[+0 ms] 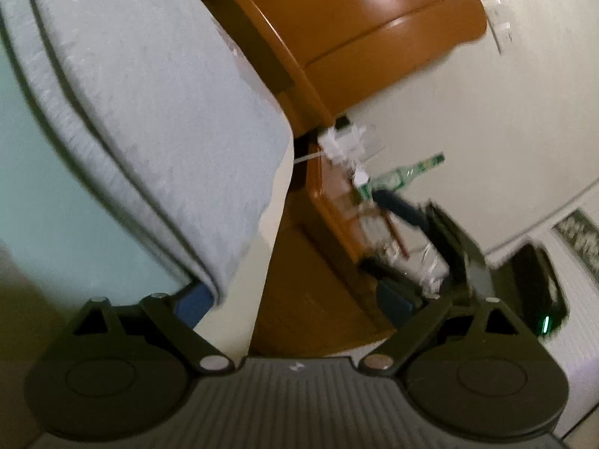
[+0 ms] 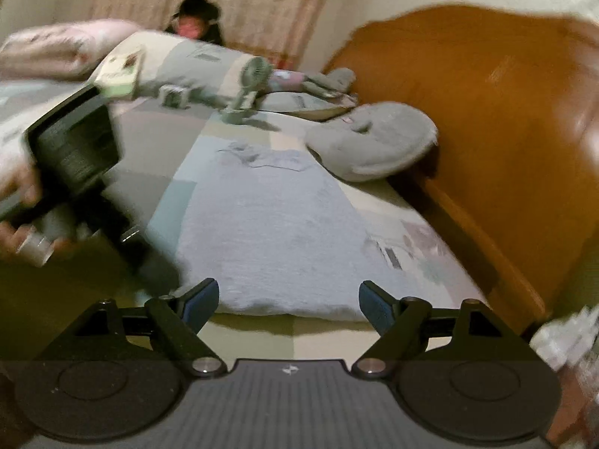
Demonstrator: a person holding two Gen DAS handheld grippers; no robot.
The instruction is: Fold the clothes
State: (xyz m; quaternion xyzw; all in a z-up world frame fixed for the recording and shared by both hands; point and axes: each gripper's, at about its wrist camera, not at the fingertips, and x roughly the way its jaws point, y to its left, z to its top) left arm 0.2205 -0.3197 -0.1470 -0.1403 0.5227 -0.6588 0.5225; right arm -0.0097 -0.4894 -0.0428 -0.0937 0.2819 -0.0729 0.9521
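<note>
A light grey garment (image 2: 269, 232) lies folded flat on the patchwork bedcover (image 2: 419, 239), its near folded edge just beyond my right gripper (image 2: 289, 304). That gripper stands open, its blue pads (image 2: 202, 301) wide apart with only the garment's edge and bedcover showing between them. In the tilted left wrist view the same grey garment (image 1: 149, 112) fills the left side. My left gripper (image 1: 295, 303) is open, and the garment's corner ends right beside its left blue pad (image 1: 194, 307) without being pinched. A hand holds the left tool's black housing (image 2: 75, 142) at the garment's left side.
A wooden headboard (image 2: 505, 112) runs along the right of the bed. A grey round cushion (image 2: 374, 142), a rolled quilt (image 2: 179, 67), a small fan (image 2: 254, 71) and a doll (image 2: 194, 18) lie at the far end. A cluttered wooden nightstand (image 1: 337, 205) bears a green bottle (image 1: 404, 176).
</note>
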